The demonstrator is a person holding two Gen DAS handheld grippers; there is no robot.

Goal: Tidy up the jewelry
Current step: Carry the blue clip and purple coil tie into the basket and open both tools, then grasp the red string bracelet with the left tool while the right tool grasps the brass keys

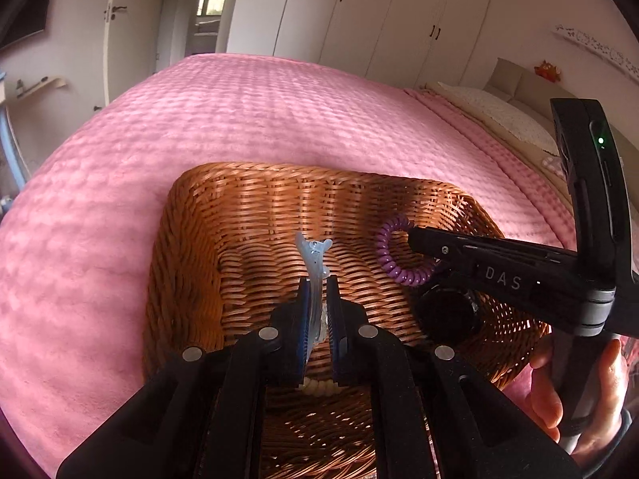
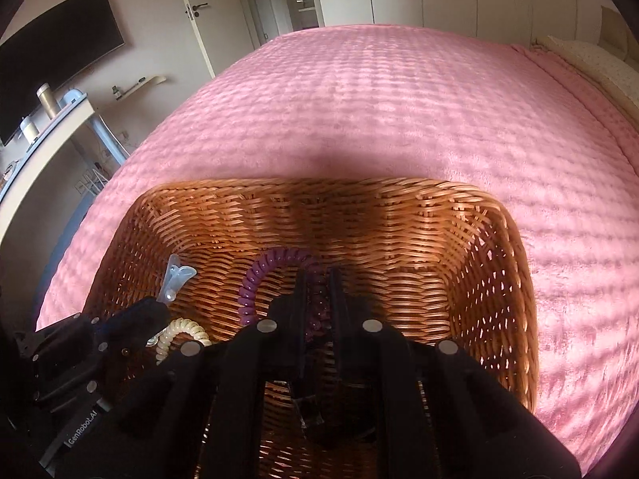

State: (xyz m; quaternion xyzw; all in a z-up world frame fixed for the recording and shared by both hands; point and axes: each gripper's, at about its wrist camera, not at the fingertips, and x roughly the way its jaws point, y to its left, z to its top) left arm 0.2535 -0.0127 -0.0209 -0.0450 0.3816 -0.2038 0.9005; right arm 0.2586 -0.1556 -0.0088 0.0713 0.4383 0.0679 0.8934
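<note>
Left tool (image 1: 318, 299) clenched a pale-blue translucent plastic hair clip (image 1: 313, 257); right tool (image 2: 318, 291) gripped a purple spiral hair tie (image 2: 255, 279), both at lower centre above the woven wicker basket (image 2: 399, 203). Depositing step; release presumably follows.

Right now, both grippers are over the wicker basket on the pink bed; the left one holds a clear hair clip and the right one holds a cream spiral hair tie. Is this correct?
Not quite. The right gripper holds a purple spiral hair tie, as the right wrist view shows. The cream spiral tie lies in the wicker basket, ungripped. The rest stands: the left gripper holds the clear hair clip.
</note>
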